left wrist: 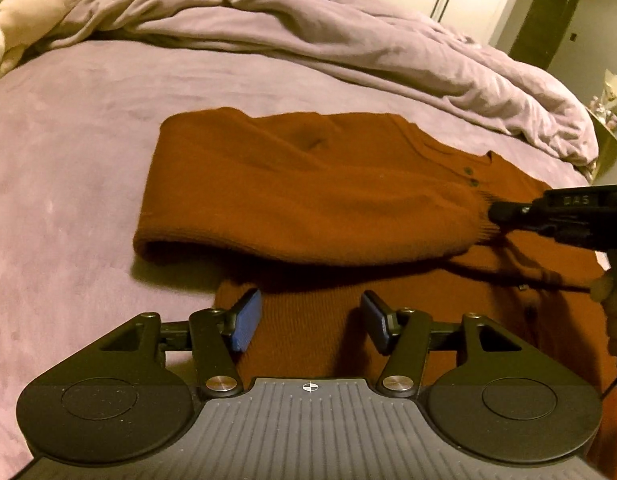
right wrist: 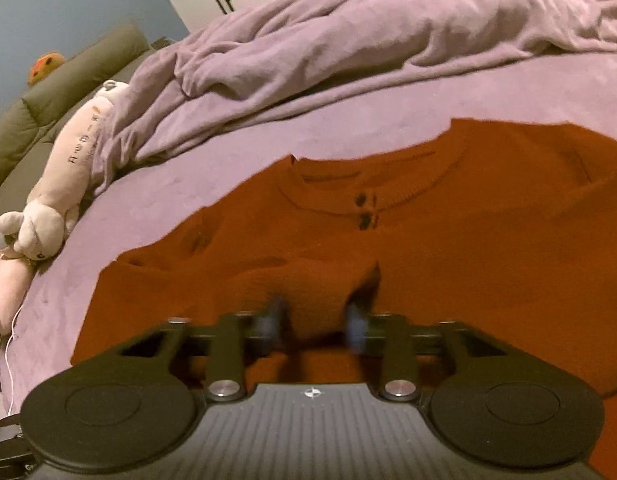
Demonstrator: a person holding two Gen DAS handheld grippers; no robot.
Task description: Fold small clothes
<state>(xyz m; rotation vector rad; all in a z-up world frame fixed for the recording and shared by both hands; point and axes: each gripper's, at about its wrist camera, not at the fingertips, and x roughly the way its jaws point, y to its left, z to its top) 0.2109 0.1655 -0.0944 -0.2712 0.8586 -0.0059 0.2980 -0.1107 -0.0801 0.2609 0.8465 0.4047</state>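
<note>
- Folding the rust sweater (left wrist: 308,196), which lies mid-frame on the bed (left wrist: 88,140), is underway: one sleeve (left wrist: 388,216) is drawn across the chest.
- The right claw (left wrist: 498,212) appears to pinch the sleeve's ribbed cuff (left wrist: 482,220); its own view is blurred.
- The left claw (left wrist: 311,320) hovers spread above the hem.
- Lay the cuff flat and smooth before letting go.

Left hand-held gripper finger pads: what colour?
Blue pads on black fingers, sharpest in the left wrist view.
</note>
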